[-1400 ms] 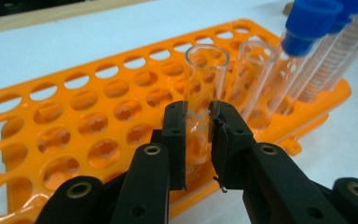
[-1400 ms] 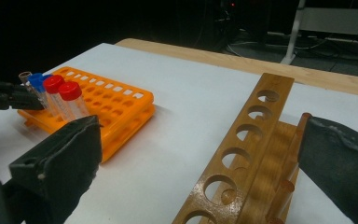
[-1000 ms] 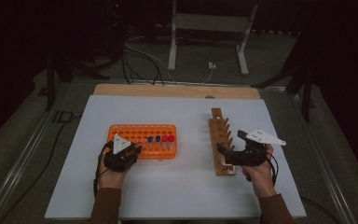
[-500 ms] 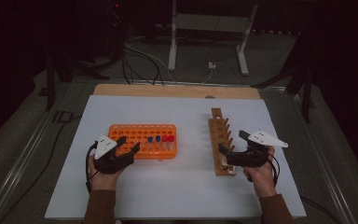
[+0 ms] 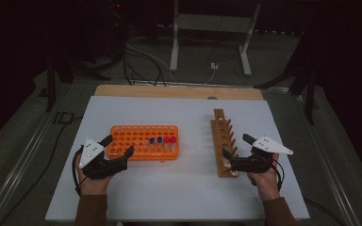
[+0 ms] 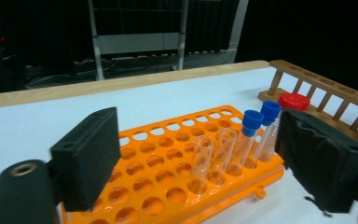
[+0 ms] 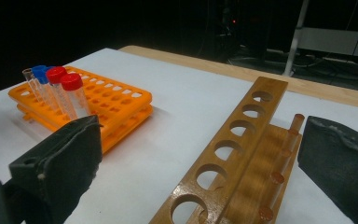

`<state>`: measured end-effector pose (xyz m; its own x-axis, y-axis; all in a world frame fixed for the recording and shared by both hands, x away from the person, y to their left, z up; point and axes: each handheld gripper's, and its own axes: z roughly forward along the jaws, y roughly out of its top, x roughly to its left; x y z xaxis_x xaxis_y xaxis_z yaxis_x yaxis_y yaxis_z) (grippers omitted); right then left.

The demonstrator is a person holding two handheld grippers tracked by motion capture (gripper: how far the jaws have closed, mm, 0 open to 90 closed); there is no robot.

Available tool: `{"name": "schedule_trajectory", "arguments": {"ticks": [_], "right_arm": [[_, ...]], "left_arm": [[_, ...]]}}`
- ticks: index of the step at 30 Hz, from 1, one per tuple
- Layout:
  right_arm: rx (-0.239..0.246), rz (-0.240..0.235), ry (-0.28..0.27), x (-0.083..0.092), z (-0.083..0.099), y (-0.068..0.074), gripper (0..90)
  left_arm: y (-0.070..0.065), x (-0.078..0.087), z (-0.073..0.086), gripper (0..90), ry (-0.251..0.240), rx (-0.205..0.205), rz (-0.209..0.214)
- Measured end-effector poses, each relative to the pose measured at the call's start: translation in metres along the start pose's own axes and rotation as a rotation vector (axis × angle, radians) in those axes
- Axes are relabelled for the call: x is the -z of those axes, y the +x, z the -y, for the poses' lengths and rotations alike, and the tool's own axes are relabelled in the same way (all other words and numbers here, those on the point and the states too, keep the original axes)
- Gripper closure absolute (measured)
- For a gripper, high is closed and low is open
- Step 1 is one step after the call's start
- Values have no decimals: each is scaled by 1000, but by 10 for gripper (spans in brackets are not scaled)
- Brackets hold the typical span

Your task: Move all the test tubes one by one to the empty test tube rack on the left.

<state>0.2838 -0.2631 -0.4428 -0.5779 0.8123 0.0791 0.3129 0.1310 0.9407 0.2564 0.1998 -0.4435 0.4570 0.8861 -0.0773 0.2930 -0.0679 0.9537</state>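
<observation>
An orange tube rack (image 5: 143, 153) lies left of centre on the white table top. It holds two clear uncapped tubes (image 6: 204, 158), two blue-capped tubes (image 6: 252, 120) and two red-capped tubes (image 7: 71, 82), all upright. My left gripper (image 5: 119, 146) hovers at the rack's near left corner. Its jaws have just been opening and stand wide apart with nothing between them (image 6: 200, 154). A wooden peg rack (image 5: 222, 141) lies to the right. My right gripper (image 5: 236, 146) is open over its near end, and the rack's holes (image 7: 205, 158) show between the jaws.
The white sheet (image 5: 188, 188) covers a wooden table with its bare edge (image 5: 179, 90) at the back. Cables and a metal stand (image 5: 207, 42) sit on the dark floor beyond. A forearm reaches in behind each gripper from the near edge.
My left gripper has drawn back to the left, off the orange rack's near left part, and its jaws have spread apart. The right gripper has stayed over the wooden rack.
</observation>
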Motion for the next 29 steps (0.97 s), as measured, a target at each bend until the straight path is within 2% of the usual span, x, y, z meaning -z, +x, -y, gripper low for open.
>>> {"name": "schedule_trajectory", "arguments": {"ticks": [6,9,20,29], "right_arm": [[11,0,-32,7,3,-2,1],[10,0,-47,10,4,-4,1],[-13,11,-77,18,14,-11,1],[-35,15,-71,18,18,-16,1]], "left_arm": [[3,6,0,26,-8,-8,-28],[5,8,1,5,-10,-6,-34],[14,12,5,4,-33,32,-55],[17,9,9,4,-18,52,-62]]}}
